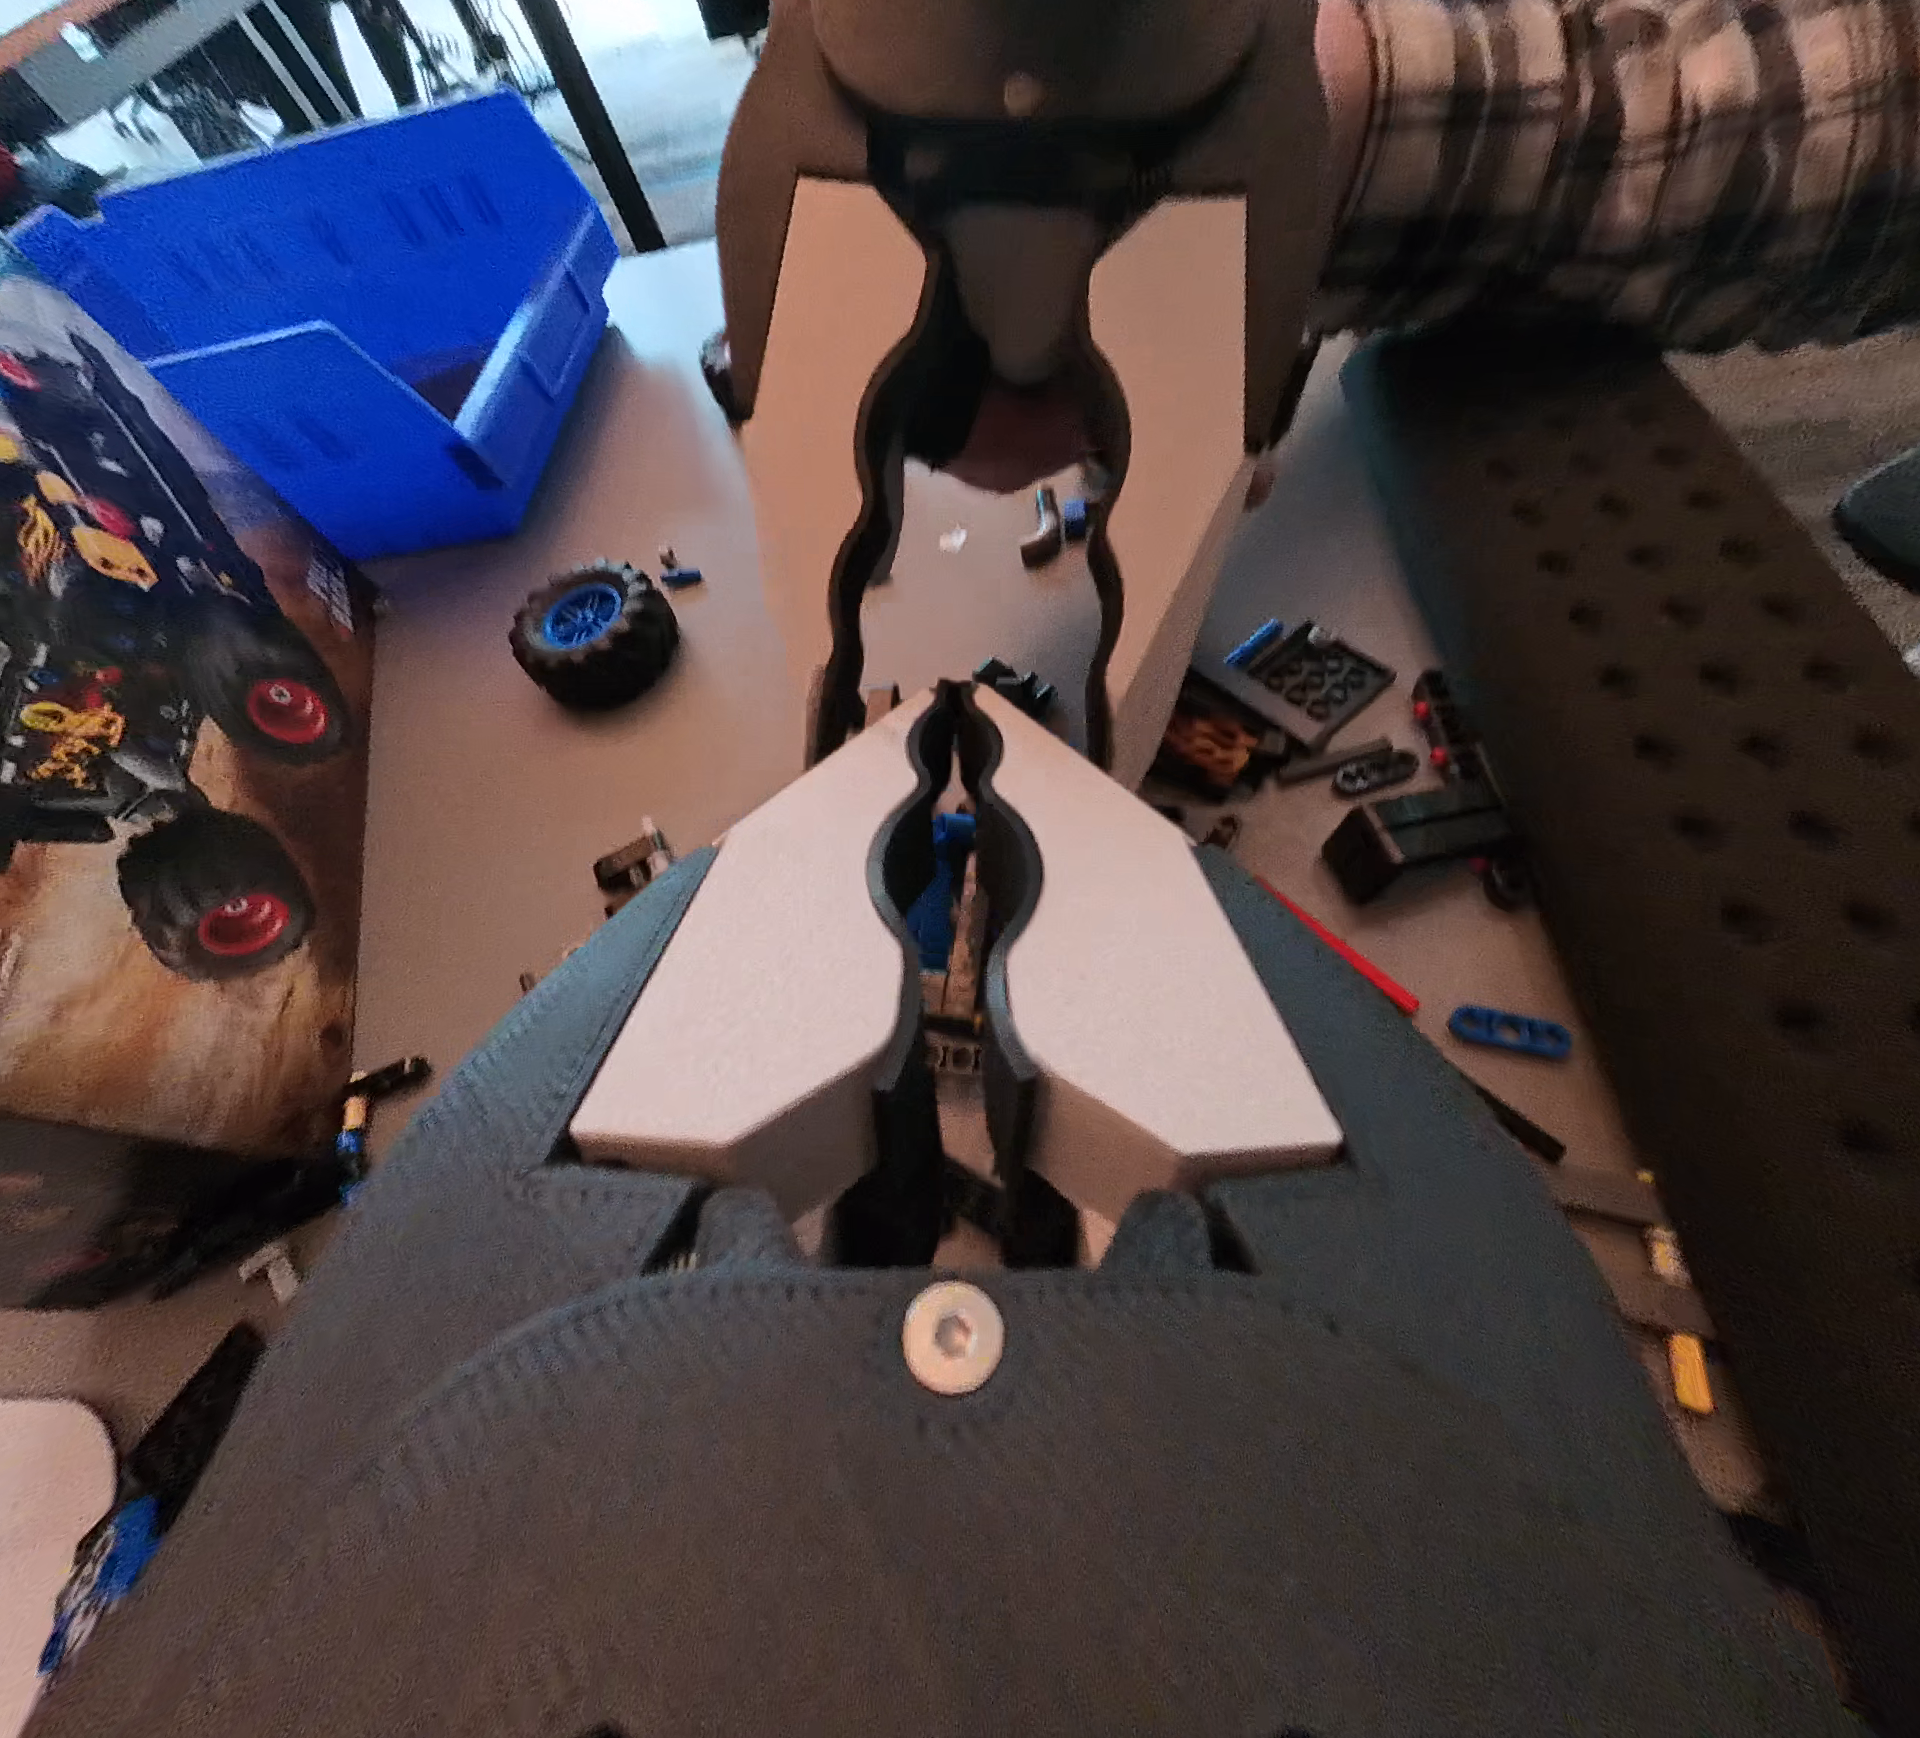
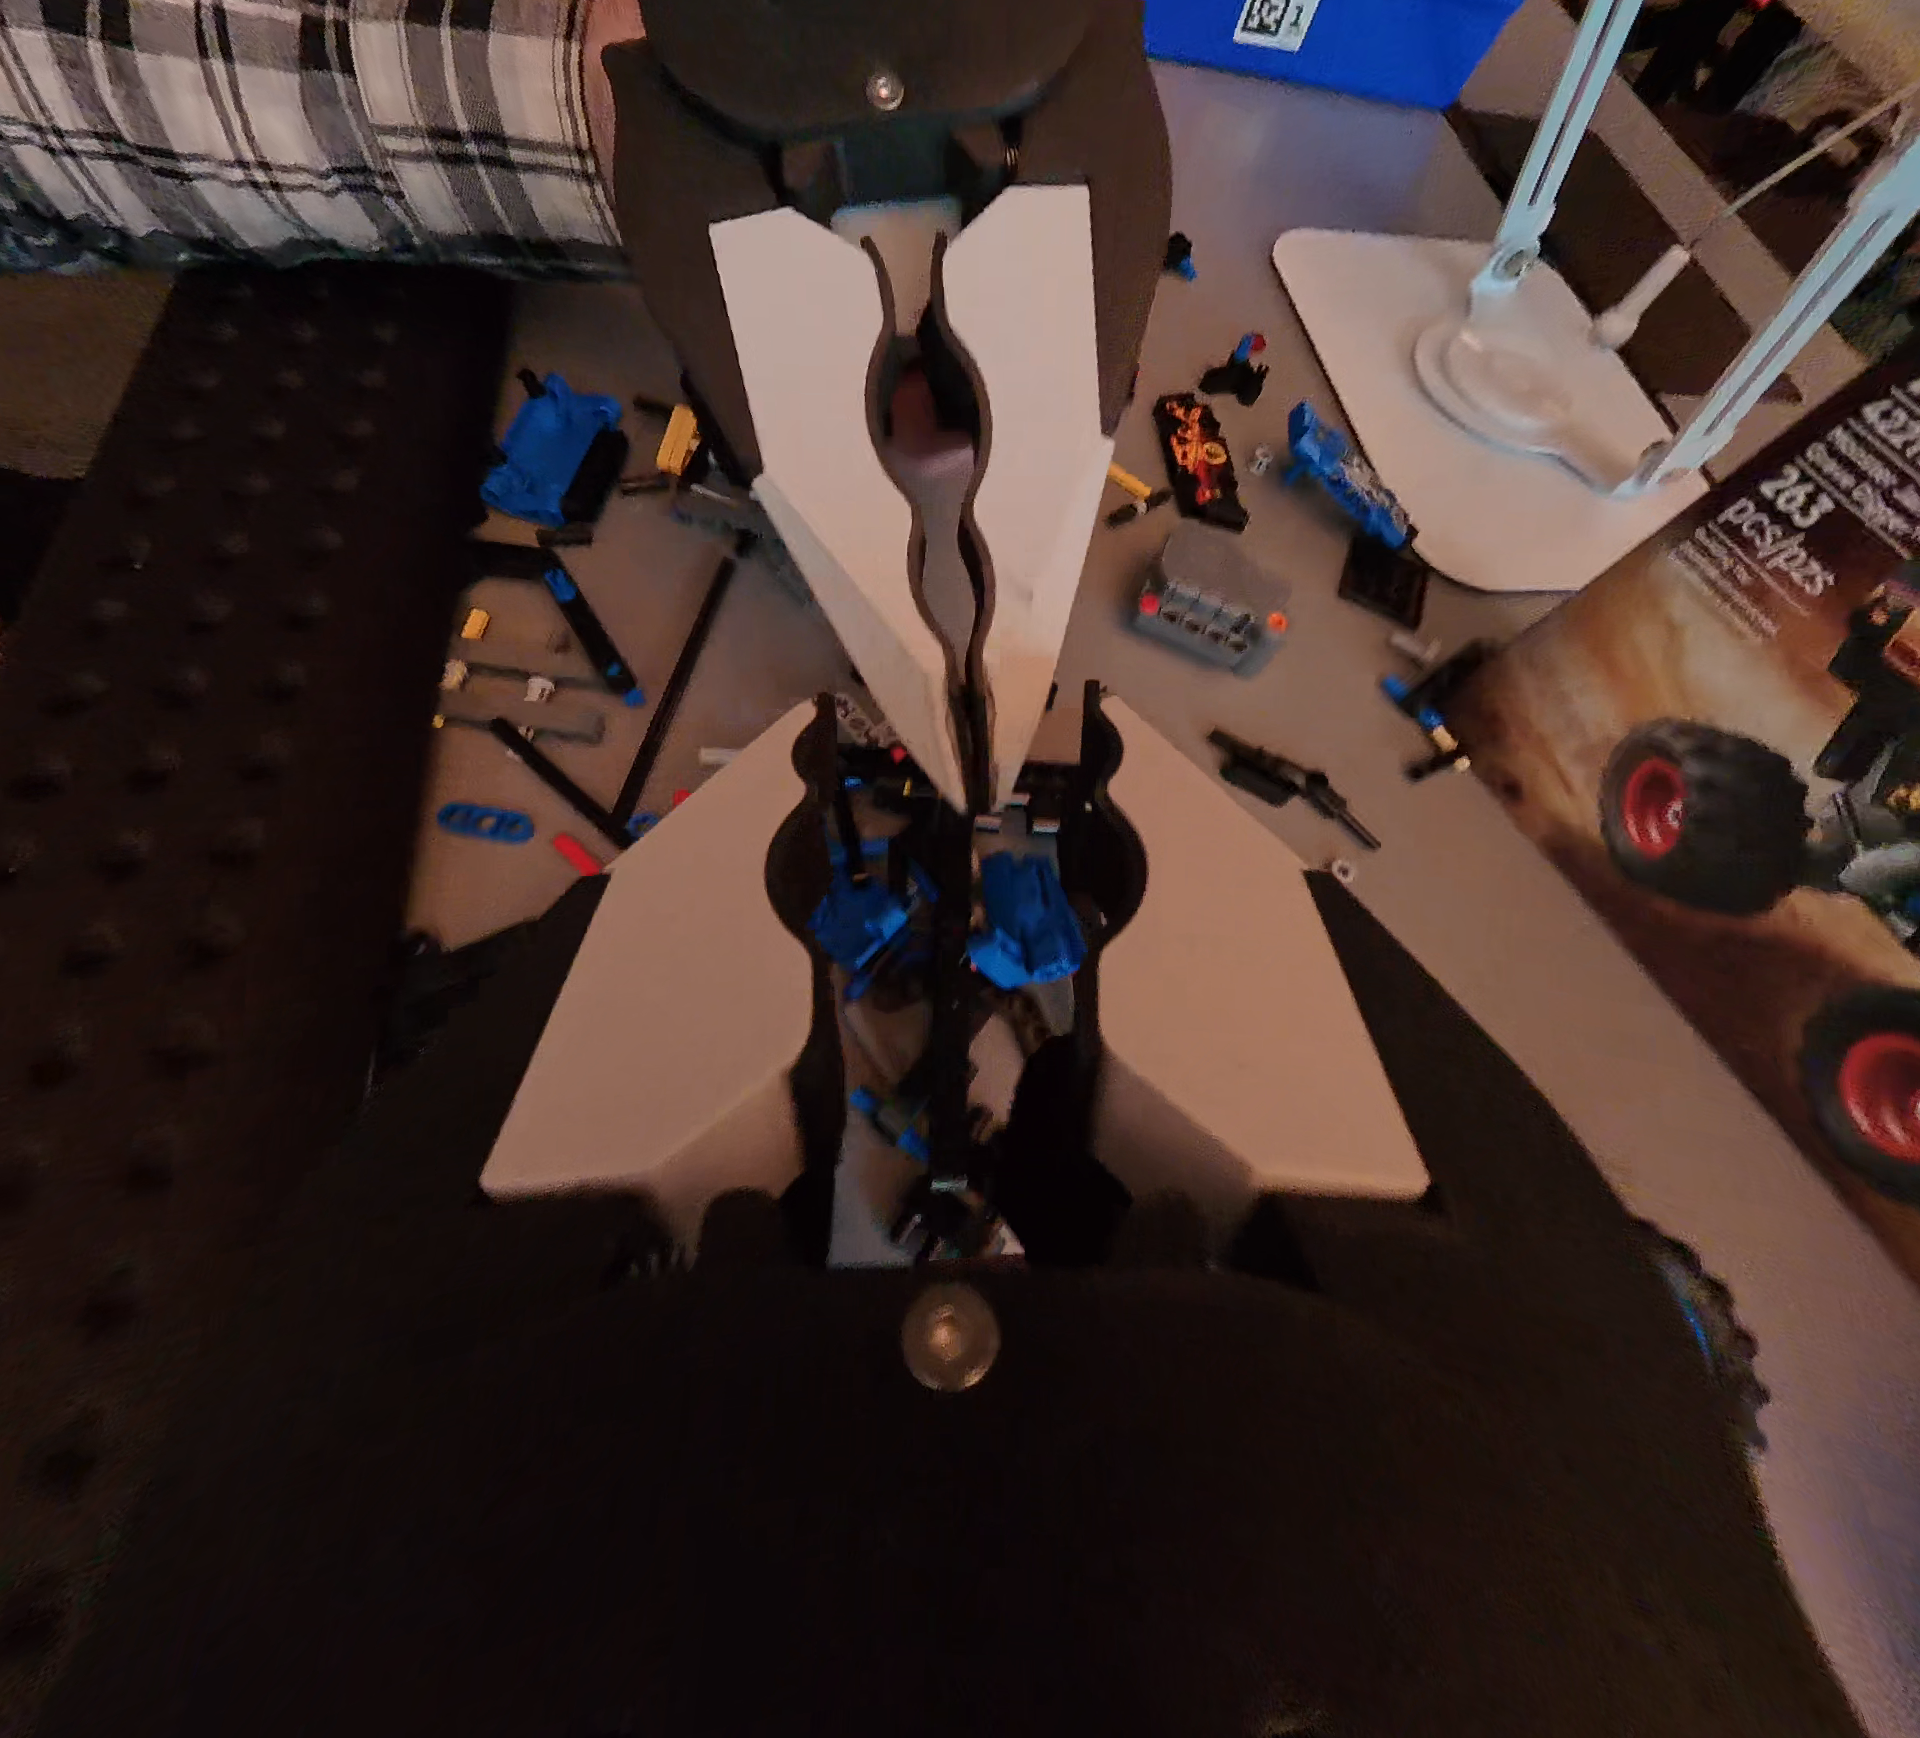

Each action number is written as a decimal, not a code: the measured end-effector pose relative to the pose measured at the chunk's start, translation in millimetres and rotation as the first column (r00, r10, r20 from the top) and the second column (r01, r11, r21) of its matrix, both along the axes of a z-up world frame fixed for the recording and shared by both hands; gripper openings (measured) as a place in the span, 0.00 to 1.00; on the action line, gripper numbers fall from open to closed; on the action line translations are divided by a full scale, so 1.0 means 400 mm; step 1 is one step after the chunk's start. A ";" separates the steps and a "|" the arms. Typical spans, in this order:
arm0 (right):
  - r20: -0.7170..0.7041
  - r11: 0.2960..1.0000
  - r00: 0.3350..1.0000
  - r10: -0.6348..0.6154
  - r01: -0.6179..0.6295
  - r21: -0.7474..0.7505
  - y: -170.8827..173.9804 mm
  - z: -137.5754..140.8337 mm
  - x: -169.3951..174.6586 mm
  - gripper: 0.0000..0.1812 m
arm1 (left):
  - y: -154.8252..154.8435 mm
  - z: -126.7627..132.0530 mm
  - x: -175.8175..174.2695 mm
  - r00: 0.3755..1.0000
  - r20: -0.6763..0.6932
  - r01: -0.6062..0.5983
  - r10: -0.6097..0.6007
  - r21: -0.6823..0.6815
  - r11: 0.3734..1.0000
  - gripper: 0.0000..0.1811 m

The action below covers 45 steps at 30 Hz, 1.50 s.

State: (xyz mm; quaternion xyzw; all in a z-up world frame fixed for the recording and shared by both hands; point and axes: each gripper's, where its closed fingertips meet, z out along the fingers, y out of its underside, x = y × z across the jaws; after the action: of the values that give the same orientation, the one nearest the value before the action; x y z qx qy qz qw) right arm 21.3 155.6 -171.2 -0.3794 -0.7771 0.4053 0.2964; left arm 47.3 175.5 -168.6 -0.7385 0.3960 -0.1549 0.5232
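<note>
- Grey table point(image 1: 499, 805) carries everything; both views show it strewn with loose toy-brick parts.
- Dark pegged mat point(image 1: 1714, 753) lies along the right edge in the left wrist view, along the left edge in the right wrist view.
- Printed truck box point(image 1: 156, 701) lies far left in the left view; the right view has it at the right edge point(image 2: 1714, 753).
- Blue bin point(image 1: 343, 317) stands beyond the box; only the right view shows a square marker tag on its side.
- White lamp base point(image 2: 1455, 400) appears in the right view alone.
- Blue-hubbed wheel point(image 1: 594, 620) lies left of centre, clear only in the left view.
- Plaid sleeve point(image 1: 1621, 150) reaches in behind each far gripper.
- Left gripper point(image 1: 956, 701) has its tips nearly together, pinched on a black and blue brick assembly point(image 2: 935, 919) seen through the gap.
- Right gripper point(image 2: 961, 743) stands wide, its fingers either side of the same assembly; contact cannot be told. The left gripper's narrow tips point down between them.
</note>
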 end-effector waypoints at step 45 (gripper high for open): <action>-0.312 0.617 0.931 -0.190 0.360 0.699 -0.082 0.029 -0.195 0.50 | 0.082 -0.078 -0.121 0.881 -0.100 -0.473 0.463 -0.239 0.848 0.04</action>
State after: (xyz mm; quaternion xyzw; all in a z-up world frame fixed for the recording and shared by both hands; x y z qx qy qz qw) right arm -56.8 122.9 -159.5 -0.2949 -0.7708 0.0378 0.5635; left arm -1.2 208.2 -199.7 -0.8768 0.1908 -0.0586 0.4375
